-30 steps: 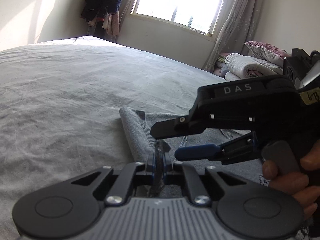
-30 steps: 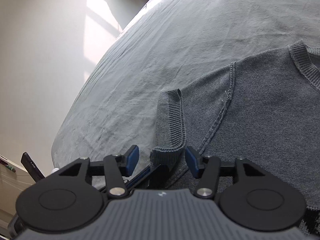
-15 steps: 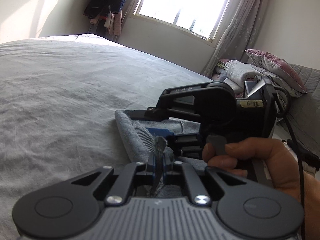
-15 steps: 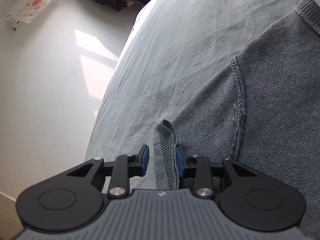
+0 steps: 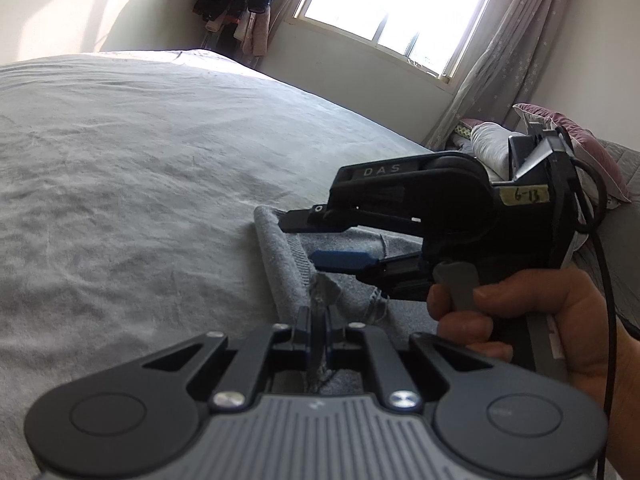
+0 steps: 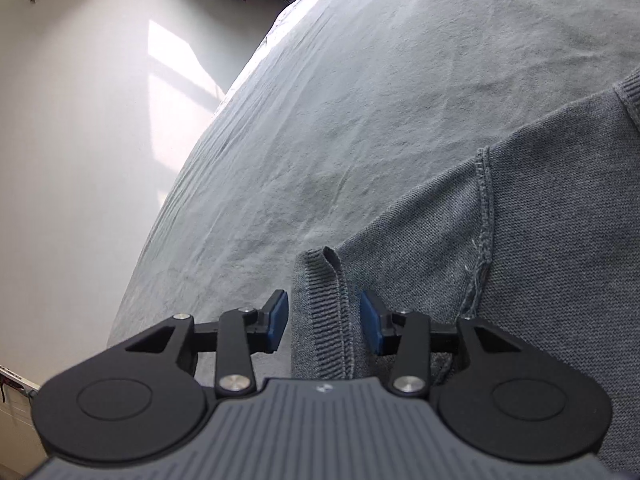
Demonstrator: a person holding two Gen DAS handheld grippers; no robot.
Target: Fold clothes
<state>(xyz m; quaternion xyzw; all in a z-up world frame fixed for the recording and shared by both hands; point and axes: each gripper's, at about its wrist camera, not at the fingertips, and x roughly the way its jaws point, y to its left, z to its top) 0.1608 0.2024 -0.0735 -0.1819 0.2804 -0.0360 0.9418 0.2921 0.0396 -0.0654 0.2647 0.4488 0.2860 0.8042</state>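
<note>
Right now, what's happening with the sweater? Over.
Left tool shut on grey knitted sweater. Right tool opening, ribbed cuff between pads, unpinched. Nothing in the way.

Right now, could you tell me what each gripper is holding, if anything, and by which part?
The left gripper pinches a small bunch of the grey sweater. The right gripper holds nothing: its jaws are opening astride the ribbed cuff, pads clear.

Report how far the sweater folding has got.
Done: the grey sweater lies spread on the bed; no finished fold shows. In hand: the left gripper is shut on a pinch of its knit, while the right gripper straddles the ribbed cuff, jaws opening, pads clear of it. Left: grip the cuff, fold the sleeve in, then the body.
</note>
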